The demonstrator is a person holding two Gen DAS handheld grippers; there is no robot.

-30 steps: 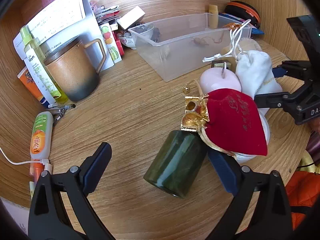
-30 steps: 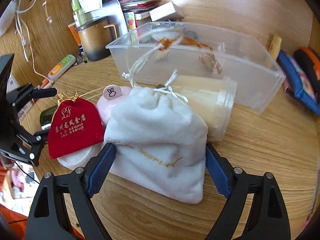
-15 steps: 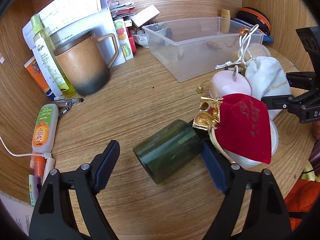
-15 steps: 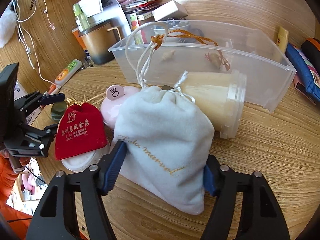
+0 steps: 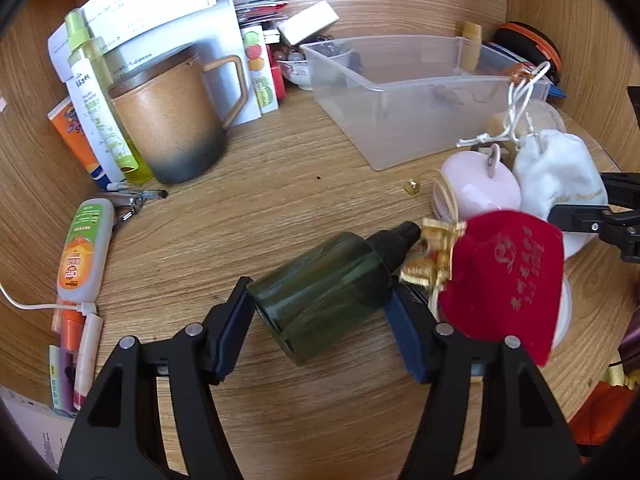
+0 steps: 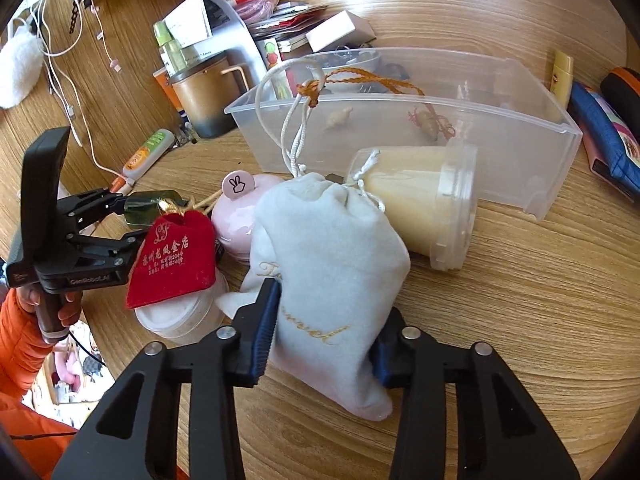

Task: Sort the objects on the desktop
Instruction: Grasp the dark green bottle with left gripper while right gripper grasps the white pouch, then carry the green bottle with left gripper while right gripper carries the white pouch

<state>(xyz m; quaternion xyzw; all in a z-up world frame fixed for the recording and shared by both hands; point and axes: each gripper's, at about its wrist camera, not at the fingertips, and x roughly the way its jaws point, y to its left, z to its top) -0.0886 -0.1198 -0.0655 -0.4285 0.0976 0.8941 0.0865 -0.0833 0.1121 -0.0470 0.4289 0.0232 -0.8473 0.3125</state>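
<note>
My left gripper (image 5: 320, 320) is shut on a dark green bottle (image 5: 324, 300) with a black cap, lying on its side on the wooden desk. A red velvet pouch (image 5: 508, 276) rests against its cap, over a white round jar. My right gripper (image 6: 326, 332) is shut on a white drawstring pouch (image 6: 332, 264) that lies on the desk. A pink round case (image 6: 236, 216) and a clear cup of yellow cream (image 6: 424, 200) lie beside it. The clear plastic bin (image 6: 520, 152) stands behind them. The left gripper also shows in the right wrist view (image 6: 120, 216).
A brown mug (image 5: 168, 120), lotion tubes (image 5: 80, 248), a green spray bottle (image 5: 100, 100), papers and small boxes crowd the left and back. Nail clippers (image 5: 132, 200) lie near the mug. A blue pencil case (image 6: 604, 136) lies right of the bin.
Both grippers have closed: the left jaws now clamp the green bottle, the right jaws now squeeze the white pouch. Both cameras moved closer to their objects.
</note>
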